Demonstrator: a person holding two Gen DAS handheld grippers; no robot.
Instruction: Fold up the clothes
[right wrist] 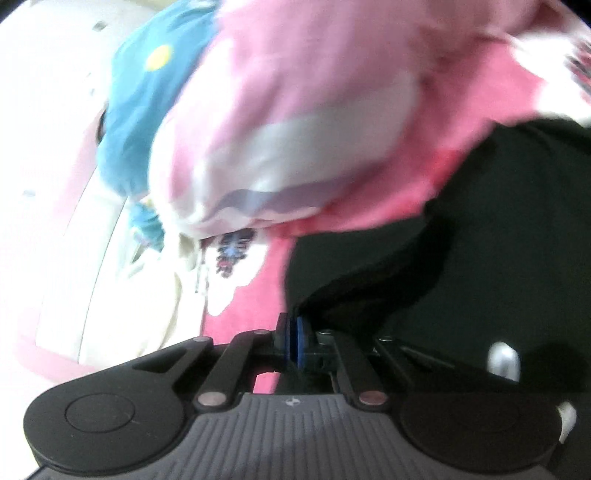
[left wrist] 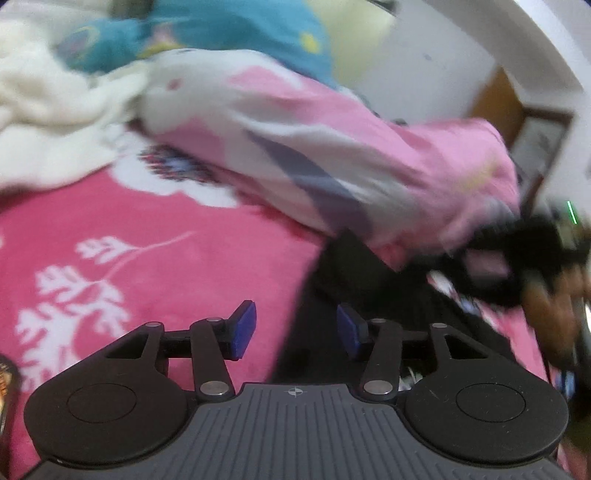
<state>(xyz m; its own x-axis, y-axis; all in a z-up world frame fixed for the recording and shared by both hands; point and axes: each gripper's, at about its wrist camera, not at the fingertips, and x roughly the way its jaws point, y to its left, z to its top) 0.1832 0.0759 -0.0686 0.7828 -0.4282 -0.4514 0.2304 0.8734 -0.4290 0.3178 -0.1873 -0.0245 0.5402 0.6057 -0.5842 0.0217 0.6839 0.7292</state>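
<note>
Centrally, a light pink and white printed garment (left wrist: 332,147) with a grey-purple band lies bunched across a deep pink blanket with white flower and leaf prints (left wrist: 147,258), its near end lifted toward the blanket's right edge; both views are blurred. Beneath that end a black cloth (right wrist: 480,221) spreads over the blanket's right side. The right gripper (right wrist: 295,341) has its blue pads pressed together, and a fold of the black cloth seems to run into them, though the blur keeps this uncertain. The left gripper (left wrist: 295,330) hovers over the border between blanket and black cloth, fingers spread wide, holding nothing. Toward the blanket's far edge sit a teal garment with yellow dots (left wrist: 229,33) and a cream fleecy cloth (left wrist: 48,110).
</note>
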